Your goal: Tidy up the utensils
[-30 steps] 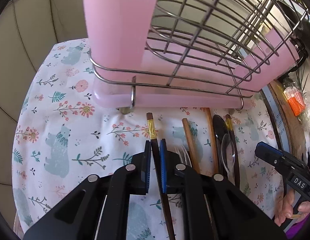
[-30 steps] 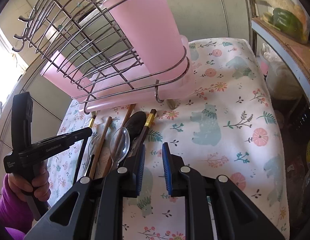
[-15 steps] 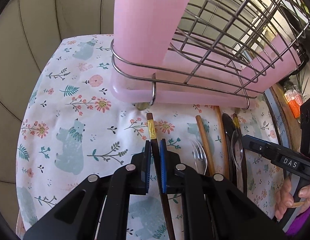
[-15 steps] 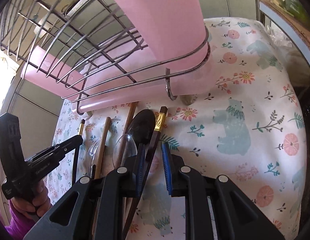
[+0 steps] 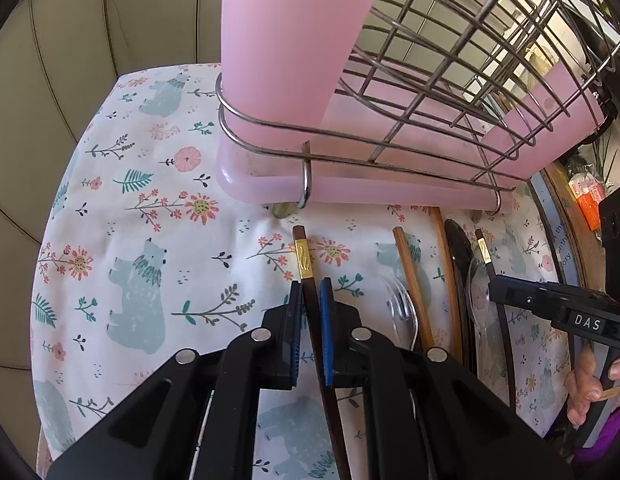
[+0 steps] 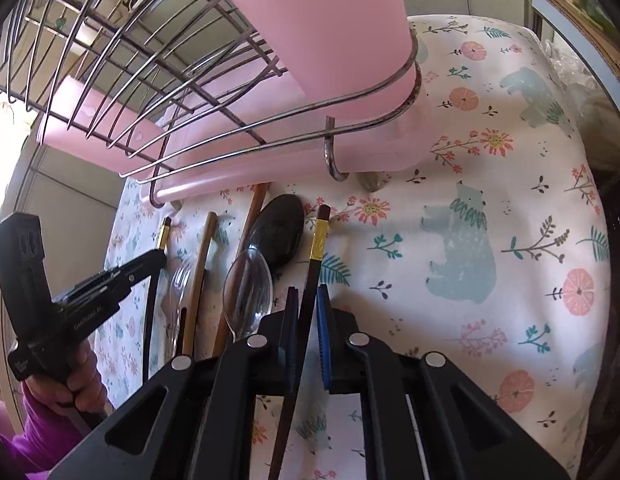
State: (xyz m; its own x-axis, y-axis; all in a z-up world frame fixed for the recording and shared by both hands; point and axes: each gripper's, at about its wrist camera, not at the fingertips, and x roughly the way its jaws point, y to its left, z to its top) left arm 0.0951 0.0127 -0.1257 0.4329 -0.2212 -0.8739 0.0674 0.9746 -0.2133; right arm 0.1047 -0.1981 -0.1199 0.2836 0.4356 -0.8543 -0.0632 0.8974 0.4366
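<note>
My left gripper [image 5: 310, 292] is shut on a dark chopstick with a gold band [image 5: 304, 262] that lies on the floral cloth. My right gripper [image 6: 308, 296] has its jaws close around a second dark gold-banded chopstick [image 6: 318, 240]; I cannot tell whether they pinch it. Between the two lie wooden chopsticks [image 5: 411, 276], a clear plastic fork [image 5: 401, 308], a clear spoon [image 6: 248, 292] and a black spoon [image 6: 280, 230]. The wire utensil rack with pink cups and pink drip tray [image 5: 349, 188] stands just beyond the utensil tips.
The bear-and-flower cloth [image 6: 489, 240] covers the table. A beige wall [image 5: 70, 60] lies left and behind. A shelf edge with an orange packet [image 5: 587, 200] is at the right. The rack's wire feet [image 6: 333, 160] rest on the cloth.
My right gripper has come forward and left so that the gold-banded chopstick is between its jaws, which have narrowed. My left gripper has moved closer to the rack, still holding its chopstick.
</note>
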